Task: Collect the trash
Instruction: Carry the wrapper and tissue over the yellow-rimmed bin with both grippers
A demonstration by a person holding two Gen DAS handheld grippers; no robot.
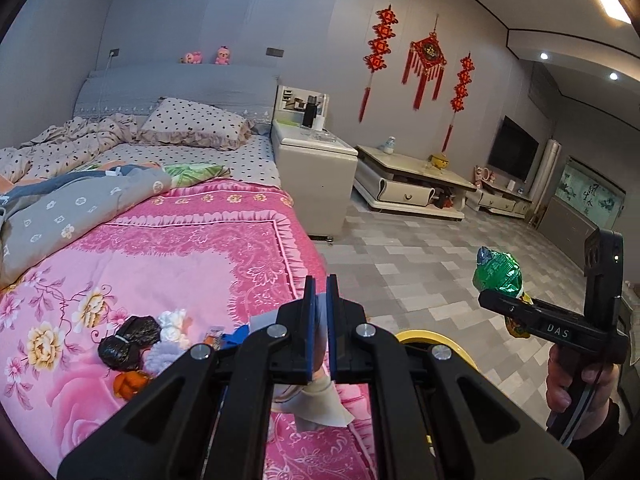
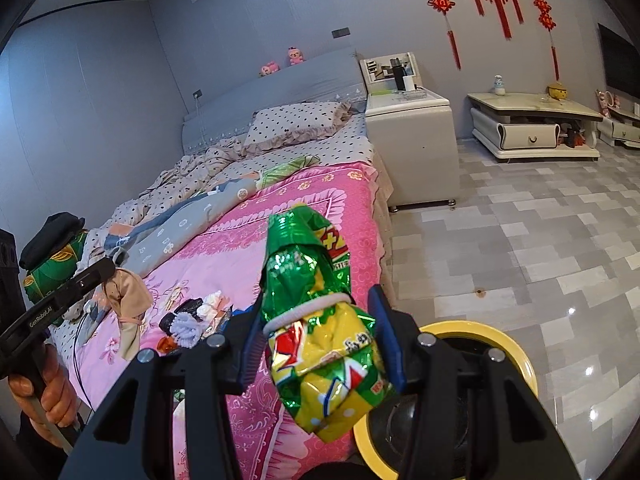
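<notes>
Trash, two items carried: a green-and-yellow snack bag is gripped between the part-open jaws of the right gripper; a pale scrap of paper is pinched in the fully closed jaws of the left gripper. Step judged: transport to the yellow-rimmed bin, seen at 5 o'clock beside the bed. Next is called for: positioning over the bin, then release. Further litter is left on the bed at 8 o'clock.
</notes>
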